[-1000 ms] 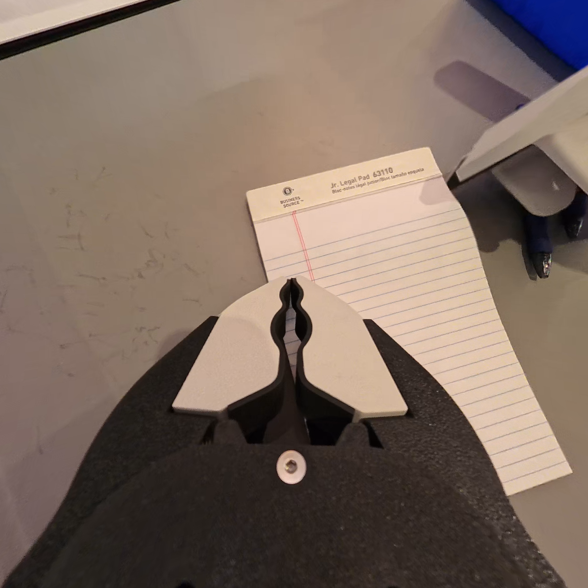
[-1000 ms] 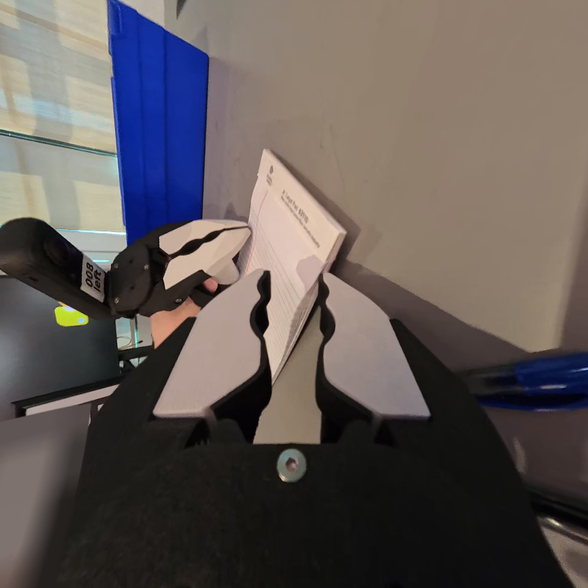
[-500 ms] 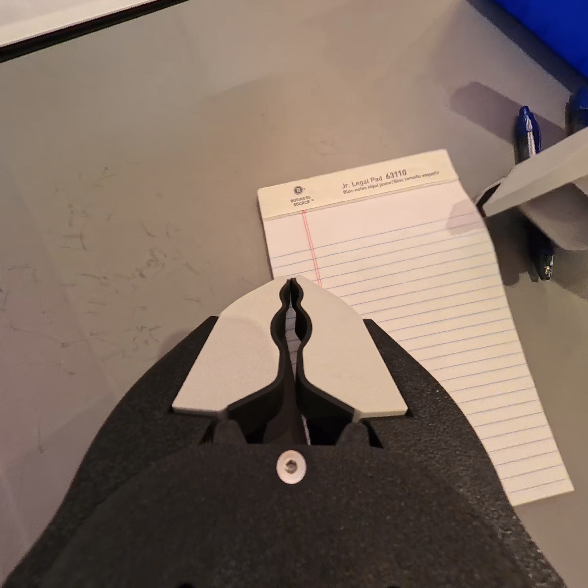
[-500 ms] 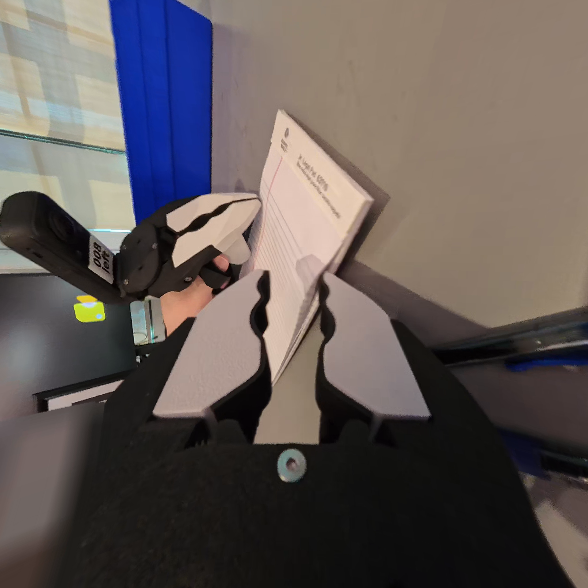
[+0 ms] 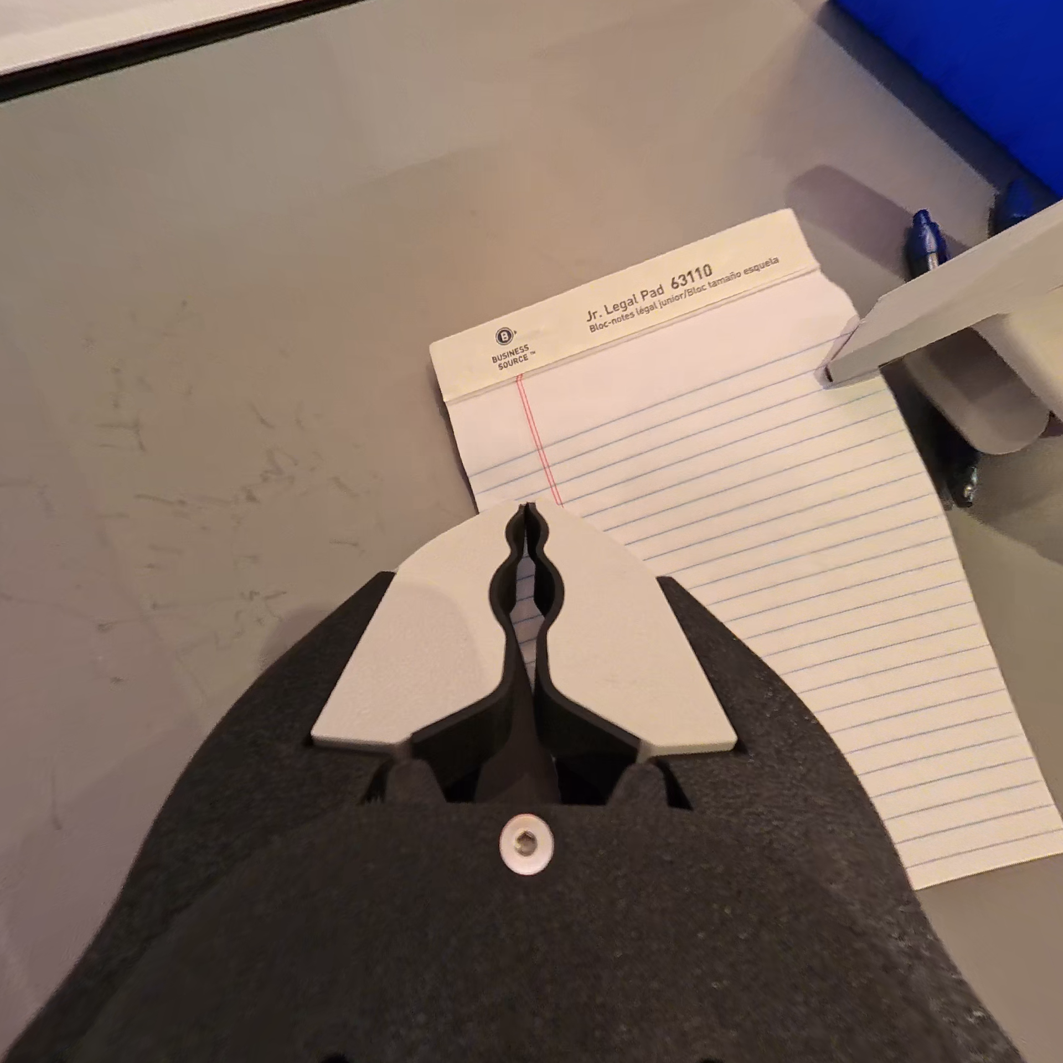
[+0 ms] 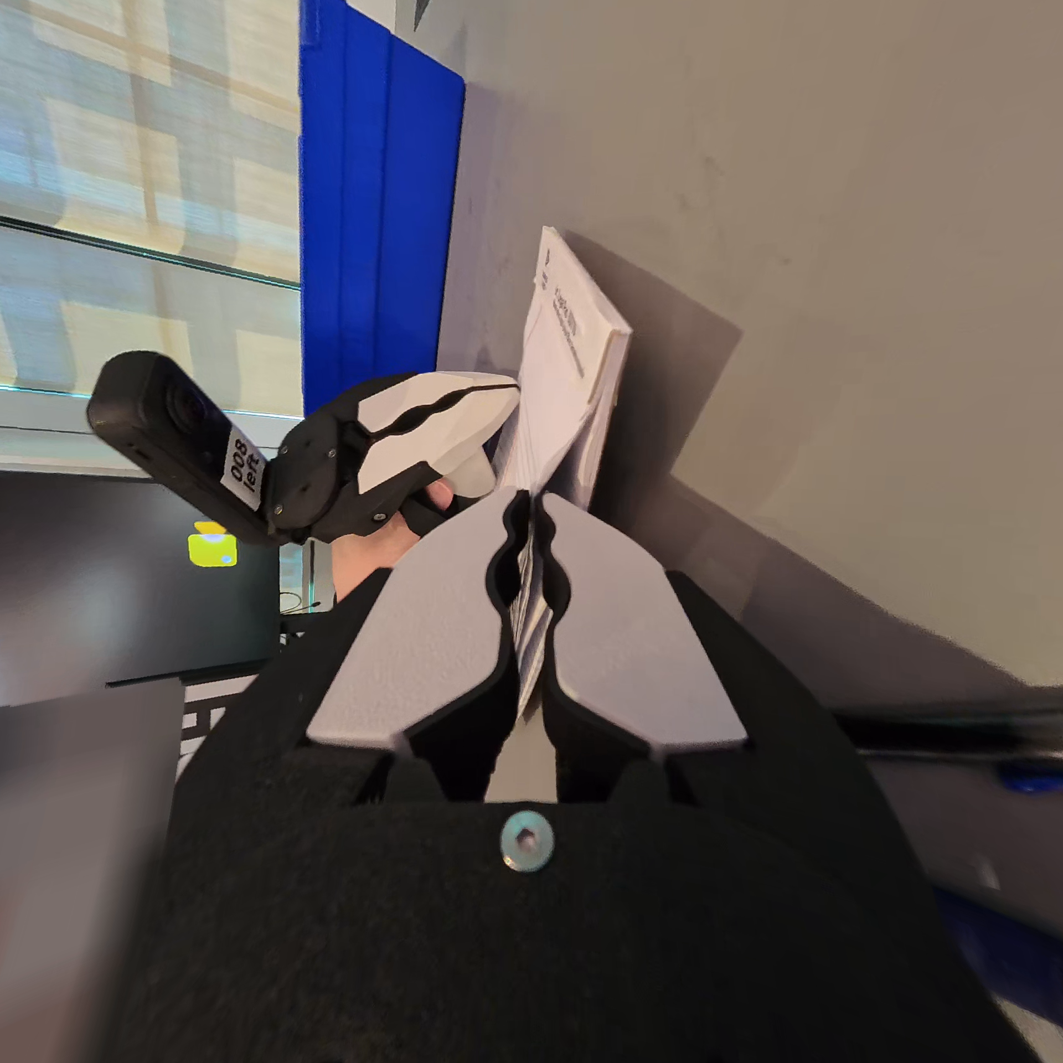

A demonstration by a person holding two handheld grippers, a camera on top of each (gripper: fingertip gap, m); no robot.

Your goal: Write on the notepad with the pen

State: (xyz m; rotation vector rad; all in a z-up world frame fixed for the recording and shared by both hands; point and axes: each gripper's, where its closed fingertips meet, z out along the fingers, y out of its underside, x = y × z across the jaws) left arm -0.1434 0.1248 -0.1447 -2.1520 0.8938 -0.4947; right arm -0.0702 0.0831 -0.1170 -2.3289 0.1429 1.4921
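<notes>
Right gripper (image 6: 532, 500) clamped on pad (image 5: 748, 546) edge, flat on table (image 5: 230, 345). Left gripper (image 5: 526, 506) closed, empty. Thin, floppy sheets: likely to bend. Pen (image 5: 926, 247) beside pad, untouched.

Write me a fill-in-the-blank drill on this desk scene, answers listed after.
1. The lined page of the notepad bears no ___.
2. The right tool is shut on the edge of the ___.
3. The left tool is ___ and holds nothing.
4. The pen lying beside the notepad is ___ in colour.

Missing words: writing; notepad; shut; blue.
</notes>
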